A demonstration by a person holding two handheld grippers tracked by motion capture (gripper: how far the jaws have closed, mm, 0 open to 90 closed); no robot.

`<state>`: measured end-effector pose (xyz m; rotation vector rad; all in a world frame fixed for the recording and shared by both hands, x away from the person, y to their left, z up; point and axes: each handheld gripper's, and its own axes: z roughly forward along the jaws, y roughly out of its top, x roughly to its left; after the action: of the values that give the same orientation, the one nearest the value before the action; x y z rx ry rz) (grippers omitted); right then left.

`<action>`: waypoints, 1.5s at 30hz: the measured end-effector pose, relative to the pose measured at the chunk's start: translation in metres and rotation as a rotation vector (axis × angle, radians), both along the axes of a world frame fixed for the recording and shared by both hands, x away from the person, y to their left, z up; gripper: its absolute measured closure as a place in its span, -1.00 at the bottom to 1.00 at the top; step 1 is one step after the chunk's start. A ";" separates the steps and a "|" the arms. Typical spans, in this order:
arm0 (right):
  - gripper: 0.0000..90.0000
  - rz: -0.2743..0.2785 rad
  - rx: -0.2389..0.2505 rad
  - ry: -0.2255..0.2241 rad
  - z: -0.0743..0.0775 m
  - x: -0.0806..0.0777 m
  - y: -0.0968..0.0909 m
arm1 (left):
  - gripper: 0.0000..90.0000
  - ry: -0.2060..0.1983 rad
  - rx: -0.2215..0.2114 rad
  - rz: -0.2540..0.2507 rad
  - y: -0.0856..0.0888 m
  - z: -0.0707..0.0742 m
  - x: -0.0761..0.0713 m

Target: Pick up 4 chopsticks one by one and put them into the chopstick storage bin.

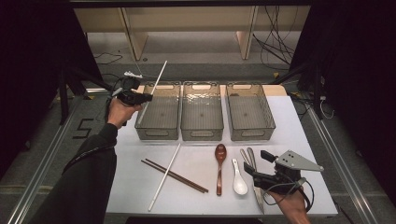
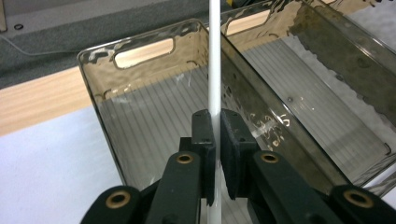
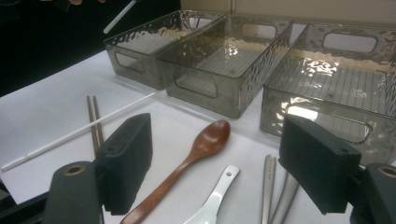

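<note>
My left gripper [image 1: 140, 98] [image 2: 215, 154] is shut on a white chopstick [image 1: 153, 91] [image 2: 214, 56], which slants up over the left smoky plastic bin [image 1: 159, 112] [image 2: 140, 107]; the stick's end [image 3: 120, 15] shows in the right gripper view too. A second white chopstick [image 1: 165, 176] [image 3: 79, 131] lies on the white table beside a brown pair of chopsticks [image 1: 174, 176] [image 3: 93, 122]. My right gripper [image 1: 254, 170] [image 3: 219, 172] stands open at the table's front right, over metal utensil handles [image 1: 249, 157] [image 3: 275, 186], holding nothing.
Middle bin [image 1: 201, 111] [image 3: 224, 56] and right bin [image 1: 250, 112] [image 3: 336, 74] sit in a row at the back. A brown wooden spoon [image 1: 220, 168] [image 3: 187, 161] and a white ceramic spoon [image 1: 238, 177] [image 3: 212, 205] lie in front of them. Dark floor surrounds the table [image 1: 299, 140].
</note>
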<state>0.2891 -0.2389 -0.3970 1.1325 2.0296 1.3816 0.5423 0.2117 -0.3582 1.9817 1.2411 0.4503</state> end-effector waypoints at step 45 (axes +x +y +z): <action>-0.41 0.001 -0.009 -0.002 0.000 0.000 0.000 | 0.77 0.076 0.031 0.033 -0.003 -0.045 0.006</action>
<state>0.2886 -0.2388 -0.3970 1.1259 2.0331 1.3726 0.5483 0.2089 -0.4032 2.0238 1.3228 0.4163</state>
